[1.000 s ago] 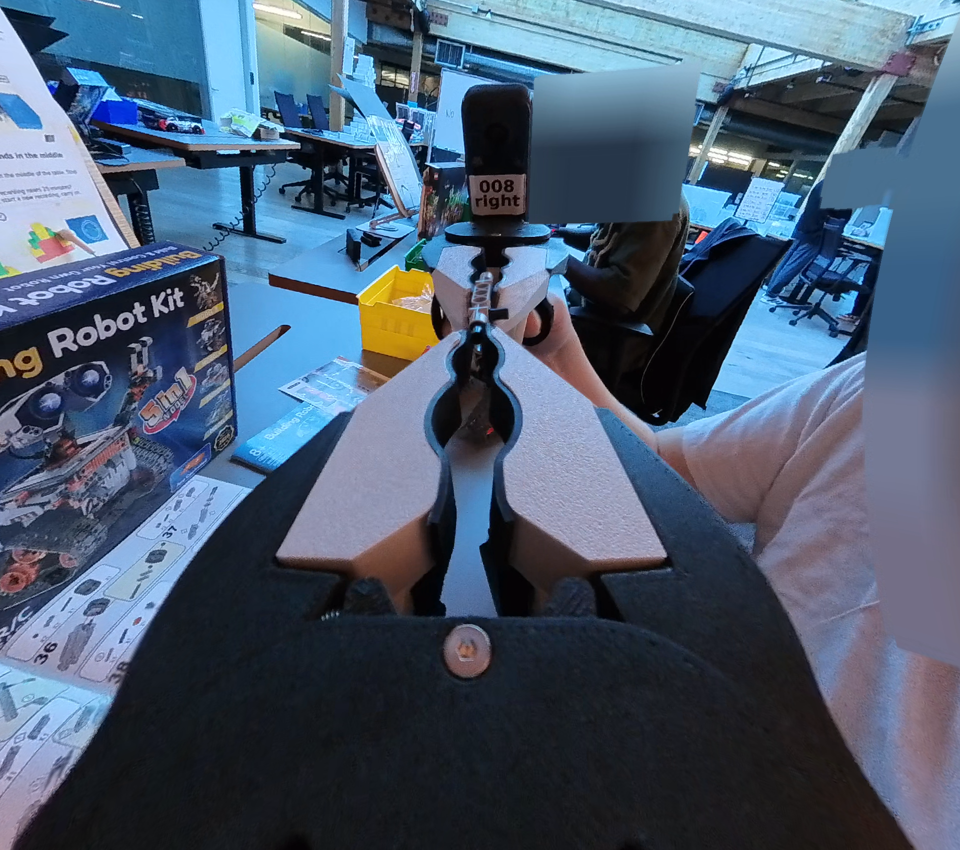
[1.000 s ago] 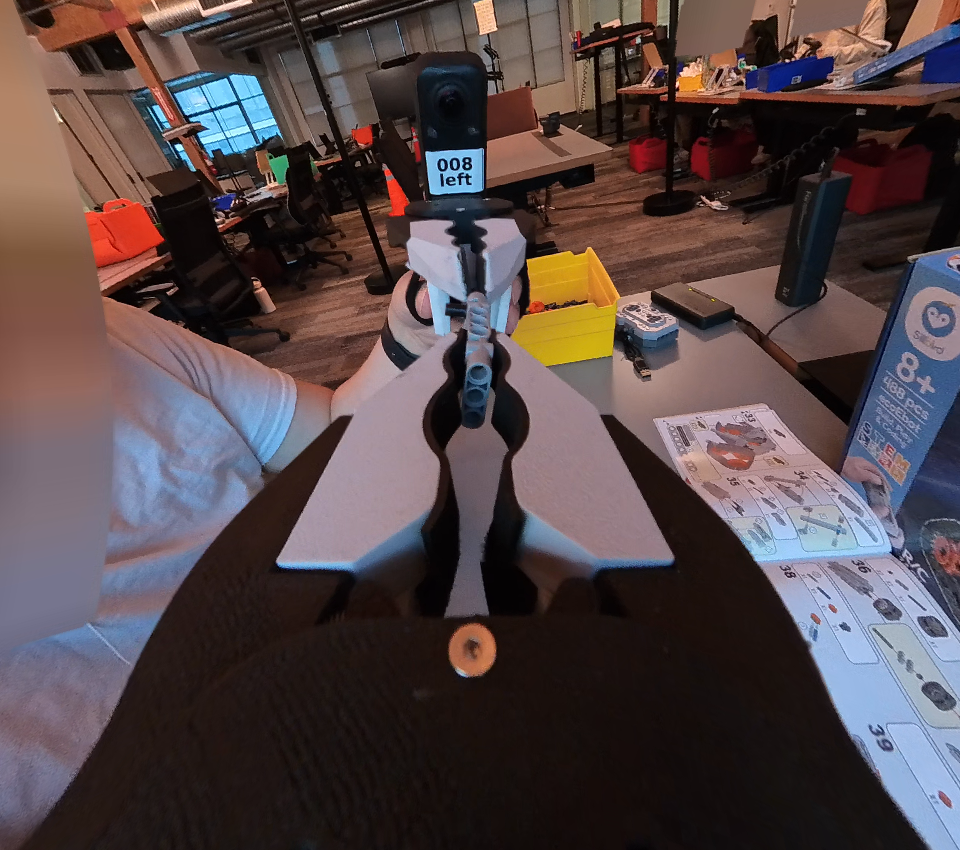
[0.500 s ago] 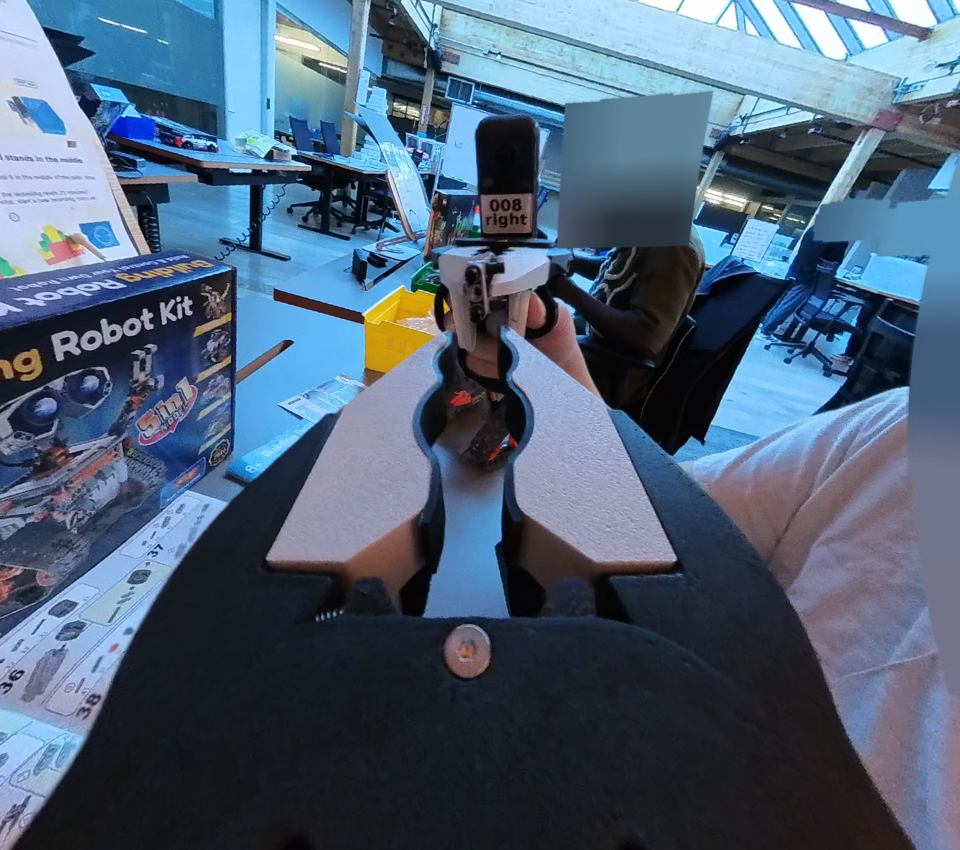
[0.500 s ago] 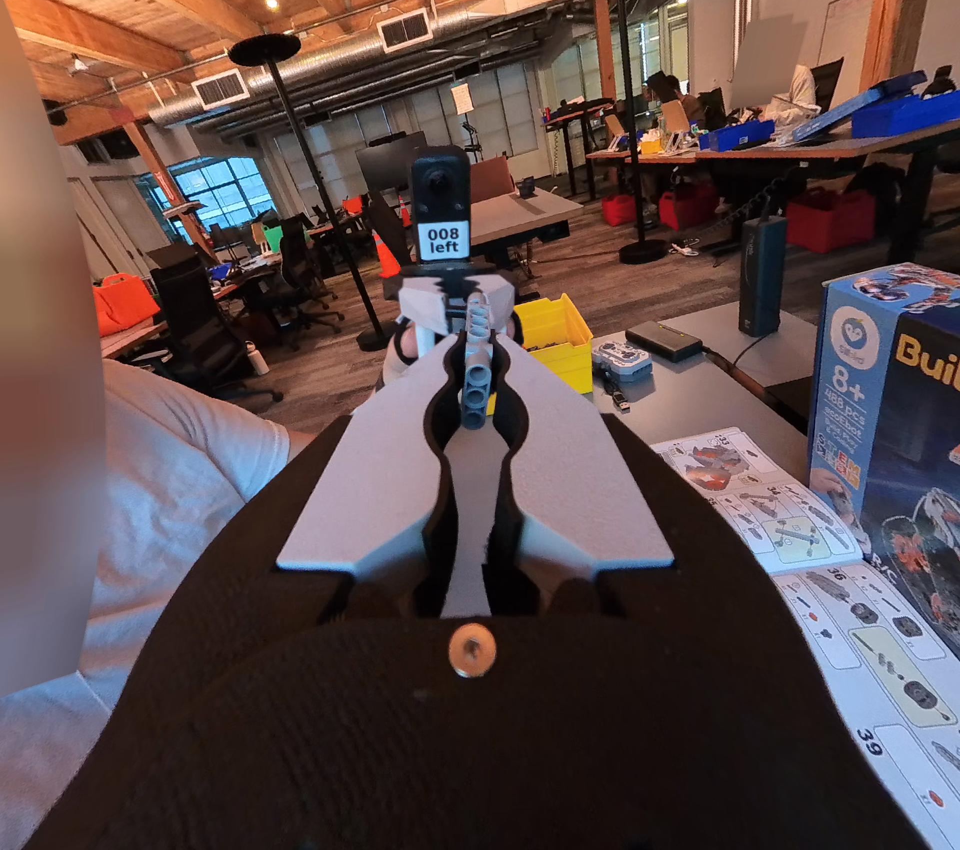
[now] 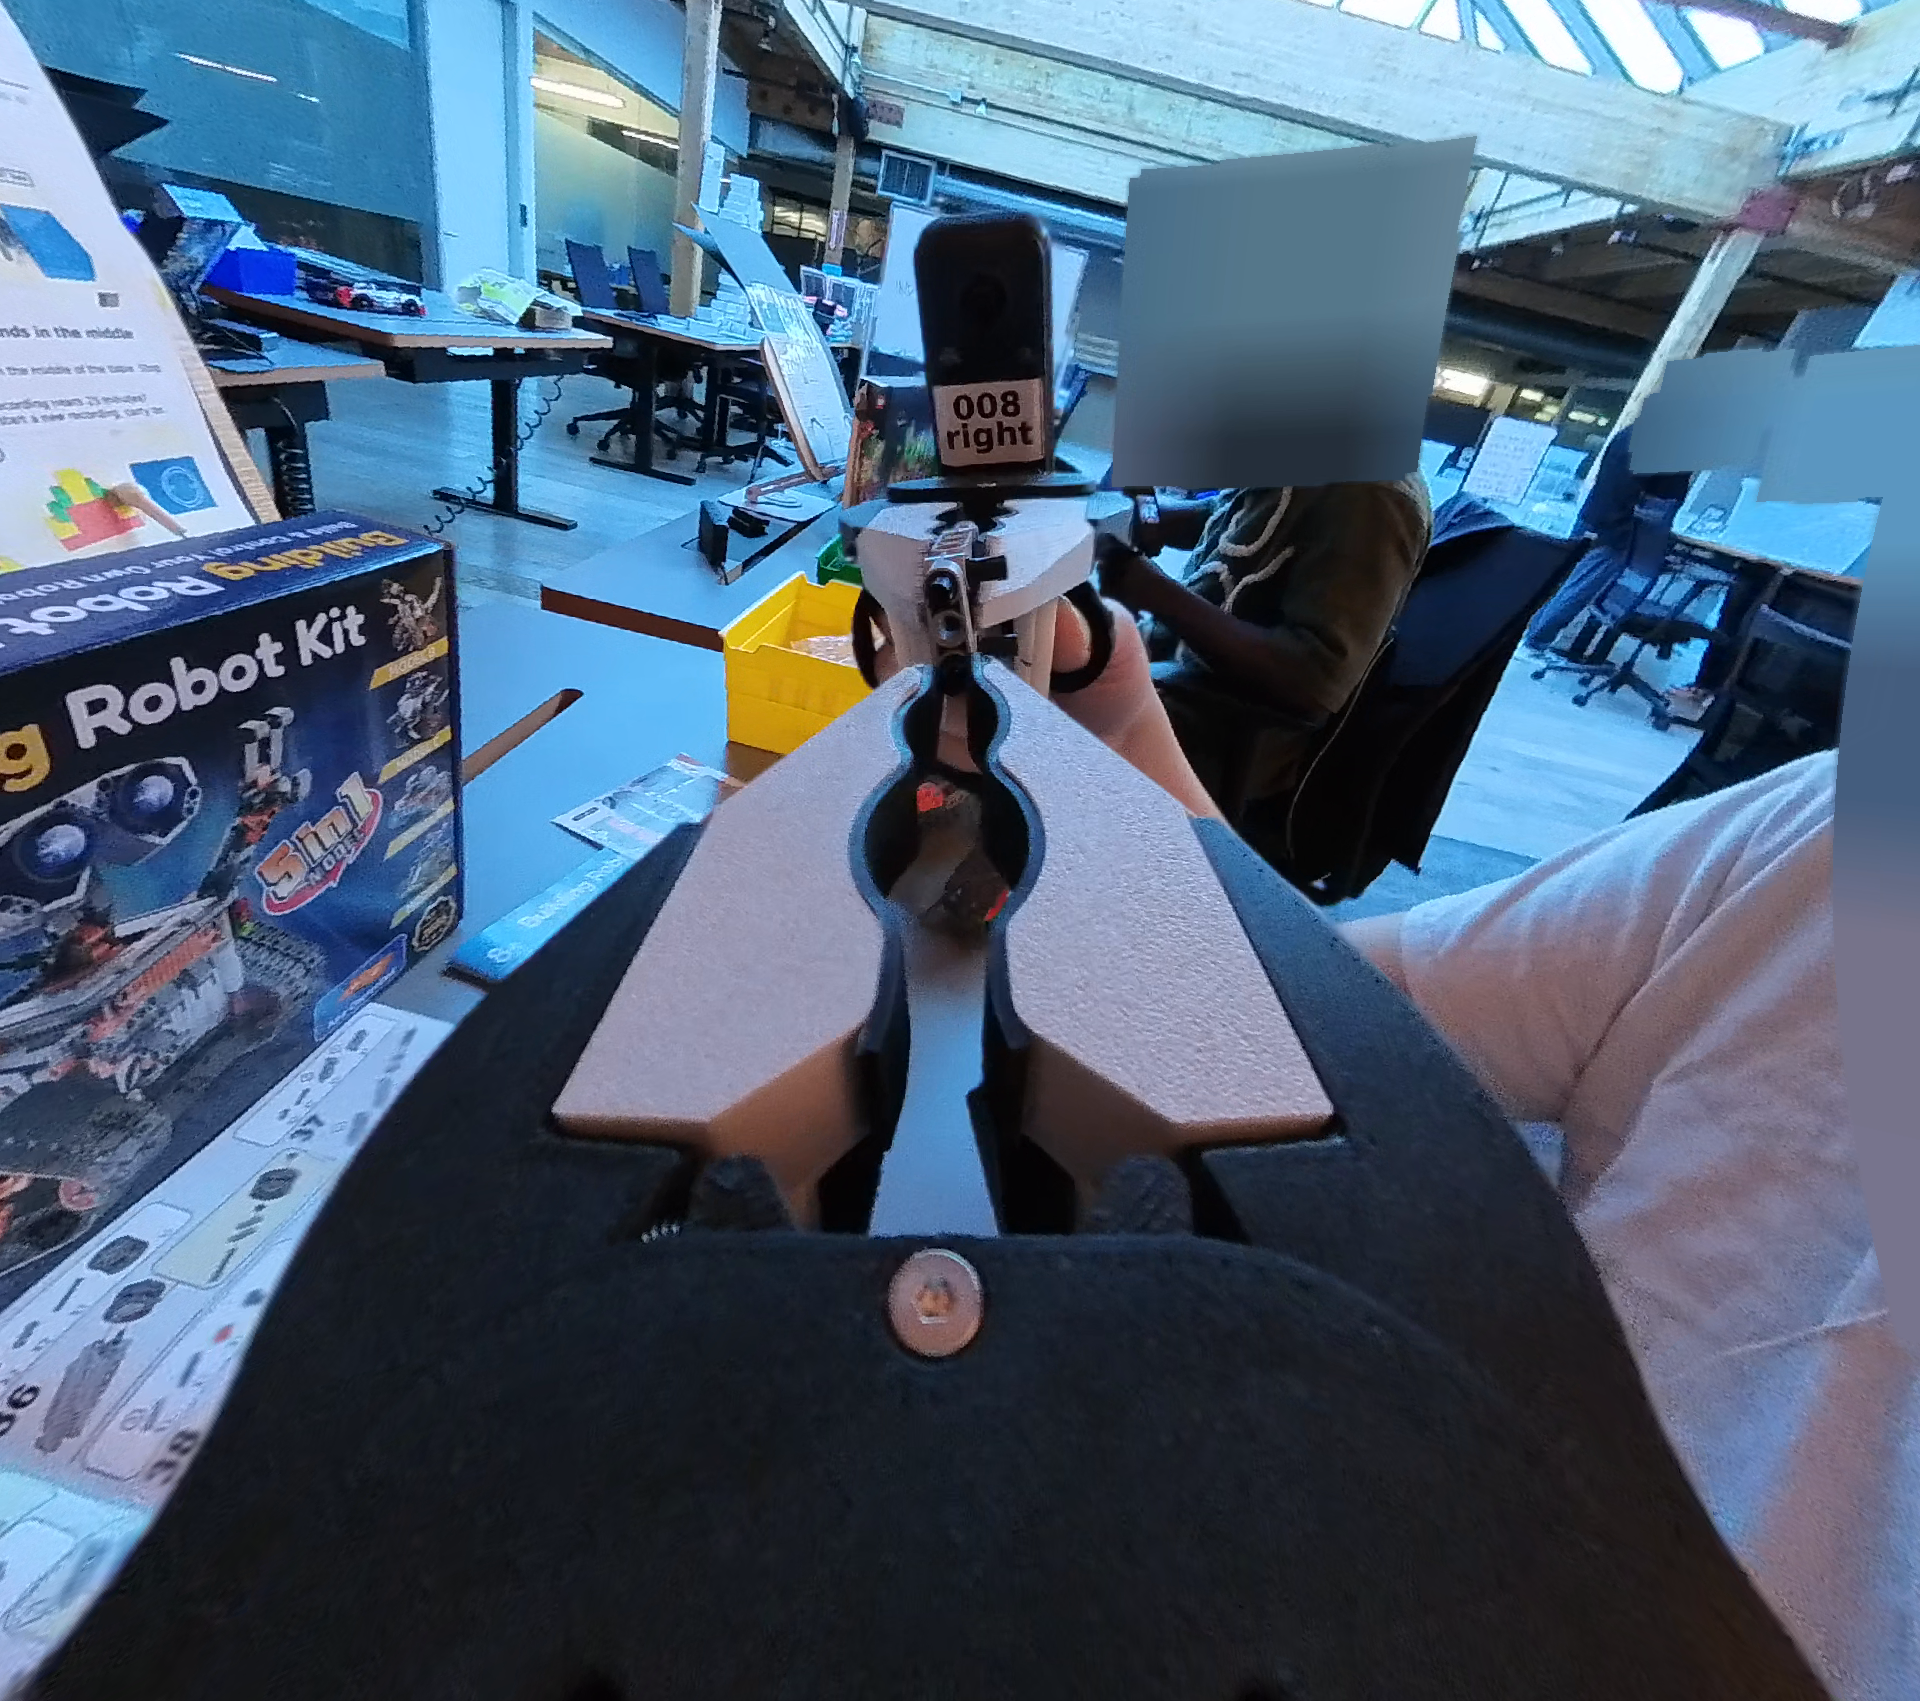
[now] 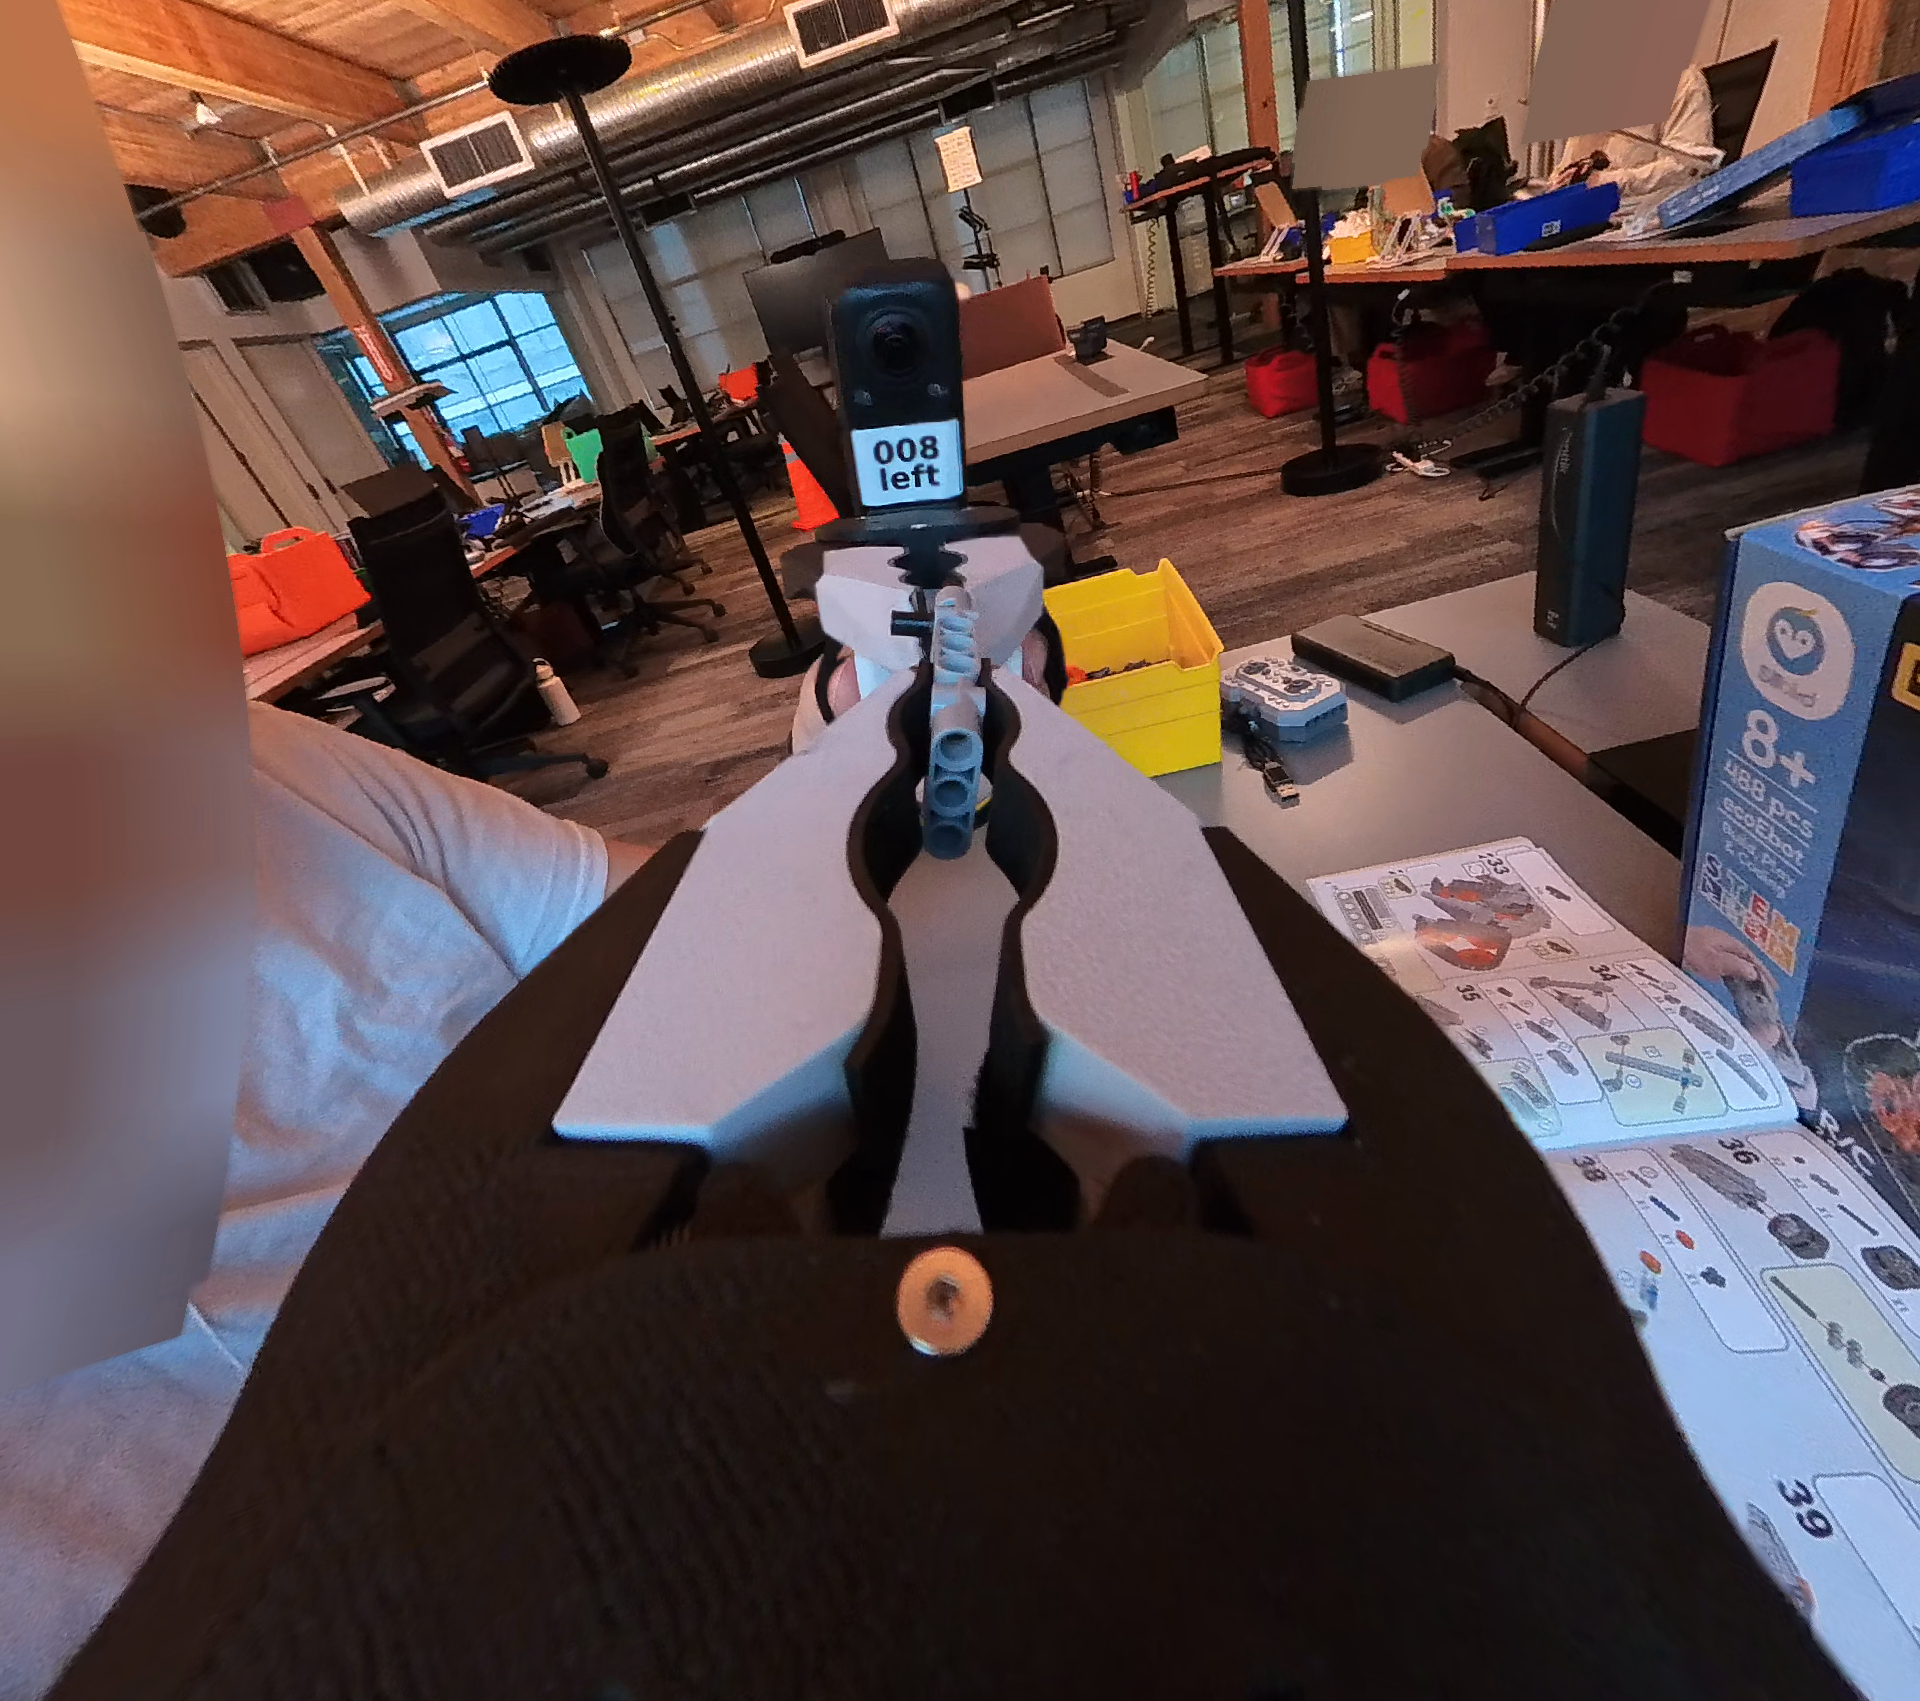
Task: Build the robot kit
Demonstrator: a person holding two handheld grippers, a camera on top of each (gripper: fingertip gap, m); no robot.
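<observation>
The two grippers face each other nose to nose above the table [image 6: 1392, 810], held up in the air. The right gripper [image 6: 951, 752] is clenched on a grey toy beam [image 6: 954, 778] with round holes; the beam runs forward from between its fingertips toward the left gripper [image 5: 943, 695] and reaches that gripper's tips, though whether they pinch it there is hard to tell. In the left wrist view the left gripper's jaws stand nearly together, and a dark piece with red spots [image 5: 951, 862] sits in the round hollow between its fingers; I cannot tell whether it is gripped or lies behind.

A yellow bin [image 6: 1143, 675] stands on the table just beyond the grippers. To the right of the right gripper lie an open instruction booklet [image 6: 1558, 1017], a blue kit box [image 6: 1808, 830], a small grey controller [image 6: 1283, 695] and a black power brick [image 6: 1371, 659]. A person's white sleeve [image 6: 416, 903] is on its left.
</observation>
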